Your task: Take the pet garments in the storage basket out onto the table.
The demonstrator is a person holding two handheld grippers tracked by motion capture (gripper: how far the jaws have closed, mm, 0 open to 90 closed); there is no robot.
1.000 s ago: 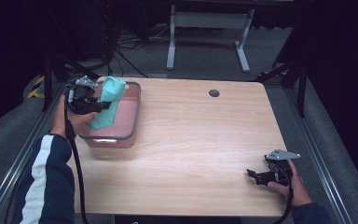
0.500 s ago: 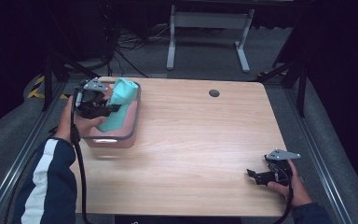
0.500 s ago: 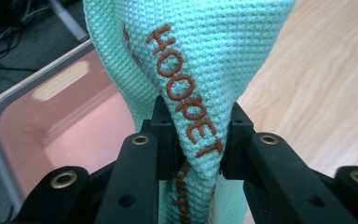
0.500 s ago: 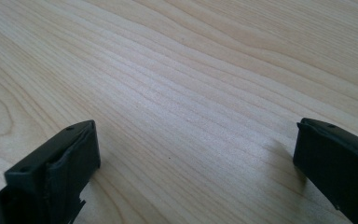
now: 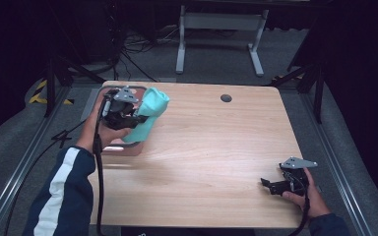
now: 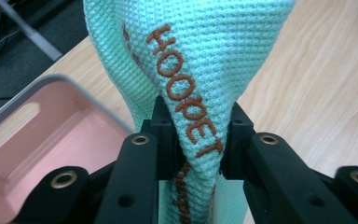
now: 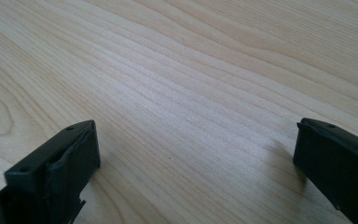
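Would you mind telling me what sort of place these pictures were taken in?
Probably a lab or recording workspace rather than a home: a bare wooden table stands on grey carpet between metal rails, with cables and equipment stands in the dark behind it.

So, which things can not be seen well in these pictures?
- Bin, high view: the left hand, left gripper and cloth cover most of it, so its contents cannot be told.
- Bin, left gripper view: blurred, cut by the left edge.
- Cloth, left gripper view: cut off at the top; lower stitched letters hidden between the jaws.
- Right gripper, high view: too small to judge its jaws.
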